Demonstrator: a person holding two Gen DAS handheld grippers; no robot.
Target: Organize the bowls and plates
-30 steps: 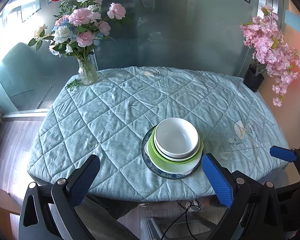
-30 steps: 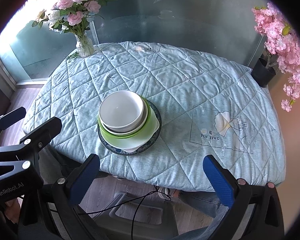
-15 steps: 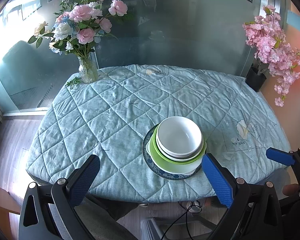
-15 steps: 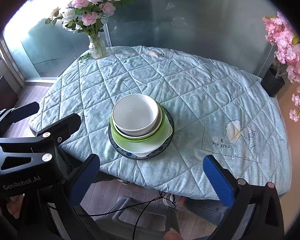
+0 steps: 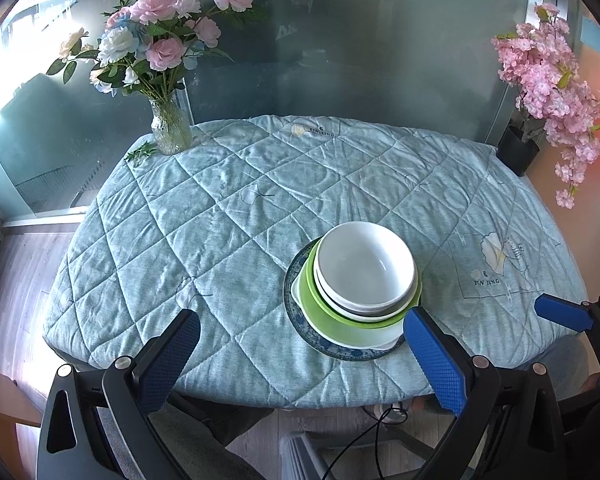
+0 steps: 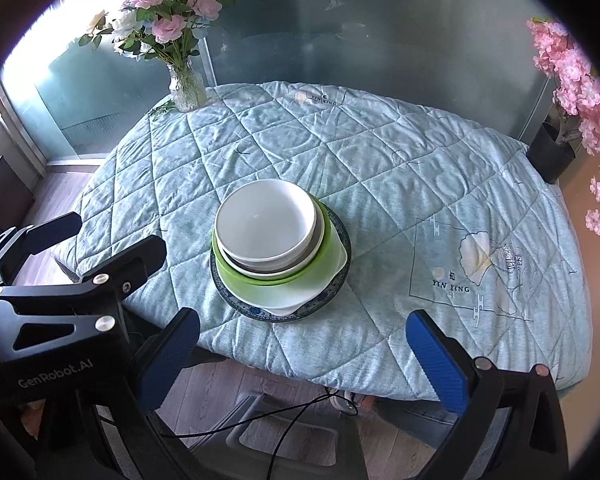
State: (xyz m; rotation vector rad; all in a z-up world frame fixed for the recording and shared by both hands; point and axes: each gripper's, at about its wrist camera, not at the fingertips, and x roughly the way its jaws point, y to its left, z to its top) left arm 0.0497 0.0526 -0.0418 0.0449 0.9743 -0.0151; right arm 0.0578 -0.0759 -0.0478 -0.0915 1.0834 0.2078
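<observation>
One stack of dishes stands near the table's front edge: a white bowl [image 5: 364, 266] [image 6: 266, 224] on top, nested in other bowls, on a green plate [image 5: 320, 308] [image 6: 236, 274], a white square plate [image 6: 320, 284] and a blue-patterned plate [image 5: 300, 322] [image 6: 332, 296] at the bottom. My left gripper [image 5: 300, 364] is open and empty, held in front of the table, below the stack. My right gripper [image 6: 302, 360] is open and empty too, off the front edge. The left gripper [image 6: 60, 248] shows at the left of the right wrist view.
The table carries a quilted light-blue cloth [image 5: 260, 184] [image 6: 420, 168]. A glass vase of flowers [image 5: 170, 126] [image 6: 186, 86] stands at its far left corner. A black pot of pink blossoms [image 5: 518, 152] [image 6: 552, 156] stands beside the far right. Glass wall behind; chair base and cables below.
Both grippers have moved a little closer to the table and stack; the right one also shifted left, toward the left gripper. The dishes have not moved.
</observation>
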